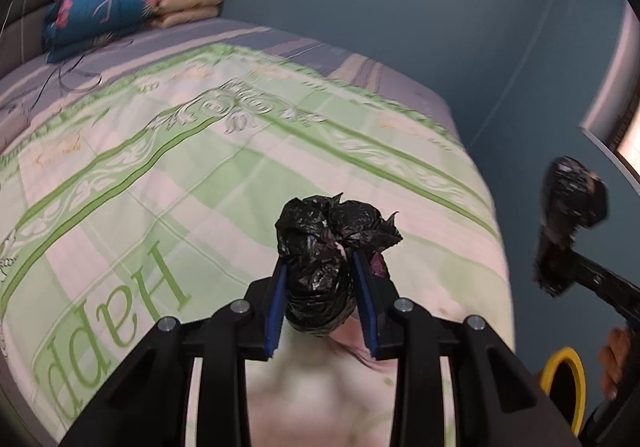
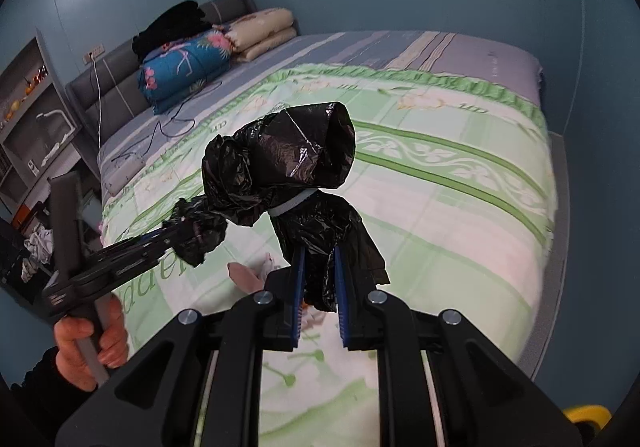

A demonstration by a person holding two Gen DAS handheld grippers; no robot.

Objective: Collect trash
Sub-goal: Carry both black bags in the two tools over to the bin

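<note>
- Looking over from the left: the left gripper (image 2: 192,235) has one bunched end of the bag (image 2: 280,163) between its pads. From its own camera the pads seem to press the wad, so I'd call that grasping.
- In the middle, the bag hangs in the air above the bed (image 2: 460,183), stretched between the two tools, not resting on anything.
- On the right, the right gripper (image 2: 319,287) is clenched tight on the other end, just below a white tie.
- Handling-wise it's thin crinkly plastic: light, floppy, a bit slick, probably tears if yanked. Best bet is grabbing the twisted, bunched parts rather than loose film.
- A yellow rim (image 1: 570,361) peeks in bottom right, maybe a bin, can't tell.
</note>
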